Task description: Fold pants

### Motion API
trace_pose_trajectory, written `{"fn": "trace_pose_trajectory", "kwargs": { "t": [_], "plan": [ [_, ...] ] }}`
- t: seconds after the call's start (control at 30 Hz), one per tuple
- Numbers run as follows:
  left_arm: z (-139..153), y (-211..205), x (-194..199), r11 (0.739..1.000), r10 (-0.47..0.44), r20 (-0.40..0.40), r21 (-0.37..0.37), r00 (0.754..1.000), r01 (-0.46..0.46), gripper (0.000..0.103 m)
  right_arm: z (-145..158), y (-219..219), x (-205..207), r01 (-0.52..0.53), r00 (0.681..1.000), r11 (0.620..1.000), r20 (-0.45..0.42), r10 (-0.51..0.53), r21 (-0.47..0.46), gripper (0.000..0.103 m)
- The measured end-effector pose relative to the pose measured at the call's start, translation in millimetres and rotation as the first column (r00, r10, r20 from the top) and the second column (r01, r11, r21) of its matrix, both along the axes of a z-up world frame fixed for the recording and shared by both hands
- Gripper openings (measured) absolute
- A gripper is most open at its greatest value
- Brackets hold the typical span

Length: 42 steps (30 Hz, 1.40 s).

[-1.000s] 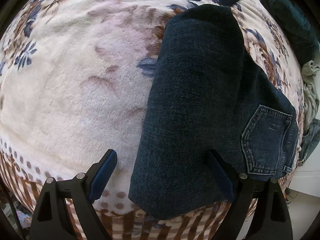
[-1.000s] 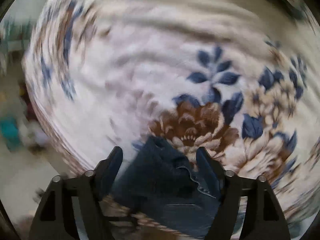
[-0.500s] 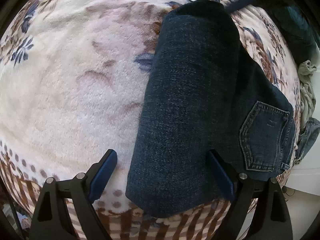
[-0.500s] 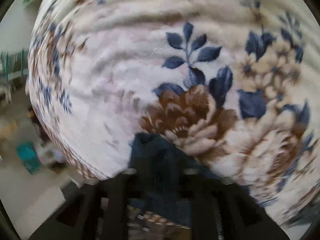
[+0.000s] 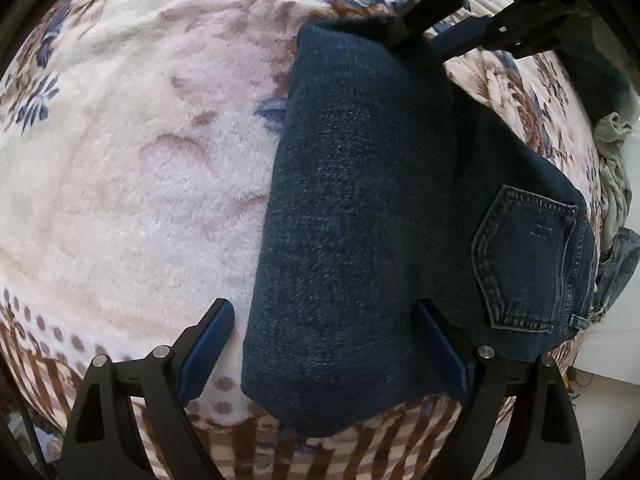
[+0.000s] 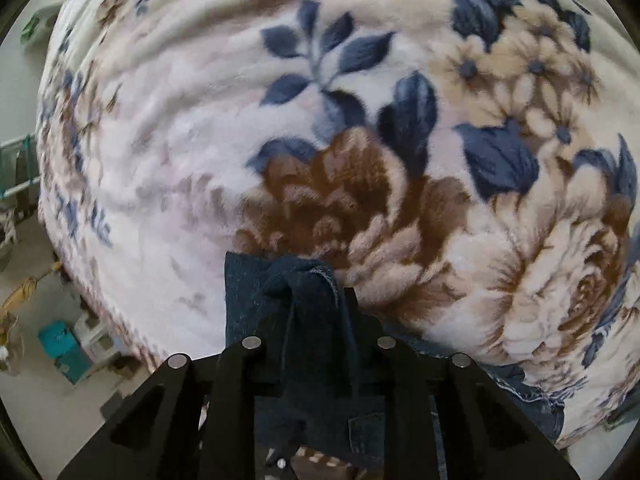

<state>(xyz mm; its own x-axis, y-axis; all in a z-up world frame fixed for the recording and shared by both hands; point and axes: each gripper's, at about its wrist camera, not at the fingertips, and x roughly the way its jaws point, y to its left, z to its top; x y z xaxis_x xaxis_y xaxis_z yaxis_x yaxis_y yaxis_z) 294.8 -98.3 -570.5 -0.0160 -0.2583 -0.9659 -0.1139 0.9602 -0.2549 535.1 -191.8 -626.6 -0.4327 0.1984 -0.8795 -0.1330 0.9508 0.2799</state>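
My right tongs [image 6: 306, 312] pinch the hem of dark blue denim pants [image 5: 360, 220] on a floral plush blanket [image 5: 140, 160]. My left tongs [image 5: 324, 344] hover spread wide over the fold.

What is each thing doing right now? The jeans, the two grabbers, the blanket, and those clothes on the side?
jeans: folded, lying on the blanket, far corner pinched
back pocket: facing up, flat
left gripper: open, holding nothing
right gripper: shut on the jeans' corner
blanket: spread out
other clothes: crumpled in a heap
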Motion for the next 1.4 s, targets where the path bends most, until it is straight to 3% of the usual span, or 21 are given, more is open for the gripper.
{"fn": "trace_pose_trajectory", "kwargs": {
  "t": [0.03,0.1,0.17,0.23,0.3,0.37,0.6,0.73,0.8,0.87,0.97,1.07,1.1,1.23,1.3,1.33,1.4],
  "plan": [
    [2.9,0.9,-0.1,1.0,0.006,0.0,-0.007,1.0,-0.006,0.091,4.0,0.4,0.1,-0.013,1.0,1.0,0.002,0.013,0.011,0.032],
    [11.2,2.6,0.6,1.0,0.011,0.011,-0.014,1.0,-0.011,0.091,21.3,-5.4,-0.5,-0.031,0.999,0.999,0.02,0.03,0.039,0.063],
    [26.1,8.2,2.4,0.999,0.028,0.041,-0.027,0.999,-0.027,0.091,43.5,-13.4,-5.6,-0.017,0.997,0.998,0.07,0.013,0.058,0.078],
    [37.1,13.7,4.6,0.998,0.05,0.065,-0.046,0.997,-0.048,0.091,68.6,-32.8,-14.1,0.013,0.99,0.997,0.137,-0.023,0.074,0.078],
    [46.7,18.8,10.6,0.996,0.068,0.088,-0.071,0.994,-0.062,0.091,89.7,-63.6,-25.0,0.071,0.974,0.993,0.206,-0.089,0.09,0.088],
    [48.6,20.3,18.1,0.996,0.061,0.09,-0.072,0.994,-0.054,0.091,103.8,-101.0,-40.2,0.142,0.953,0.984,0.256,-0.165,0.107,0.088],
    [37.1,9.7,47.8,0.995,0.0,0.074,-0.103,0.997,0.008,0.091,103.7,-231.1,-151.9,0.427,0.833,0.903,0.371,-0.411,0.041,0.093],
    [22.5,5.7,56.1,0.992,-0.021,0.044,-0.125,0.999,0.026,0.091,73.0,-291.0,-211.7,0.593,0.745,0.797,0.297,-0.597,0.116,0.093],
    [13.3,6.5,59.3,0.989,-0.011,0.025,-0.149,1.0,0.014,0.091,52.1,-303.9,-232.0,0.628,0.717,0.76,0.257,-0.648,0.164,0.093],
    [5.2,7.9,62.5,0.988,-0.01,0.016,-0.155,1.0,0.012,0.091,38.4,-304.5,-242.5,0.619,0.693,0.736,0.25,-0.676,0.276,0.093],
    [-3.7,12.2,63.8,0.985,-0.011,0.0,-0.175,1.0,0.011,0.091,9.7,-292.2,-246.6,0.598,0.704,0.704,0.169,-0.69,0.383,0.093],
    [-14.4,11.9,64.7,0.981,-0.028,-0.023,-0.193,0.999,0.023,0.091,-18.0,-282.3,-245.6,0.588,0.727,0.706,0.124,-0.675,0.395,0.094],
    [-17.0,10.7,64.9,0.981,-0.039,-0.021,-0.192,0.999,0.035,0.091,-25.4,-281.7,-245.1,0.585,0.728,0.702,0.118,-0.676,0.407,0.099],
    [-23.1,8.6,66.8,0.977,-0.056,-0.012,-0.206,0.998,0.052,0.093,-40.0,-289.3,-245.5,0.635,0.667,0.595,0.039,-0.744,0.493,0.103],
    [-21.3,9.6,67.1,0.973,-0.045,-0.004,-0.226,0.999,0.043,0.093,-39.5,-294.0,-248.3,0.644,0.635,0.501,-0.039,-0.771,0.579,0.103],
    [-20.5,10.7,67.7,0.969,-0.038,0.004,-0.246,0.999,0.038,0.093,-37.7,-294.5,-249.7,0.635,0.633,0.476,-0.057,-0.772,0.608,0.103],
    [-17.2,11.6,65.8,0.961,-0.029,0.018,-0.274,0.999,0.033,0.093,-38.4,-291.0,-252.2,0.613,0.654,0.481,-0.061,-0.754,0.626,0.103]
  ]
}}
